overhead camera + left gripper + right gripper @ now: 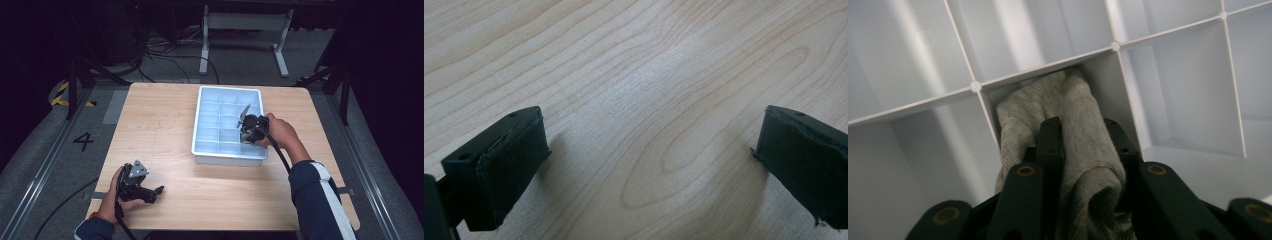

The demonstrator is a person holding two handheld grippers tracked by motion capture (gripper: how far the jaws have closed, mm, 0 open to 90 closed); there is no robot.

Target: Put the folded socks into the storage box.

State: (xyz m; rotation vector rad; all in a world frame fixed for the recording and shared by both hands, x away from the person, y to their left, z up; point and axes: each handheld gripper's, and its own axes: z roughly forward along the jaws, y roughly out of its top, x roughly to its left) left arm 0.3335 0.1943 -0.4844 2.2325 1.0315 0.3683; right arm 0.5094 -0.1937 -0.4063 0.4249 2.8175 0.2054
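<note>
Over the white divided tray (205, 150), right gripper (1080, 150) clamps a grey rolled cloth (1068, 107) inside one compartment; left gripper (649, 165), near-left on the table (165, 125), gapes wide, holding nothing.

Bunched grey cloth (1068, 135) in tray compartment (1118, 75)

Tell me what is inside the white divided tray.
In the white divided tray, one compartment holds a grey rolled cloth, clamped by the right gripper. Neighbouring compartments look empty. The gripper and hand cover some cells in the high view.
</note>
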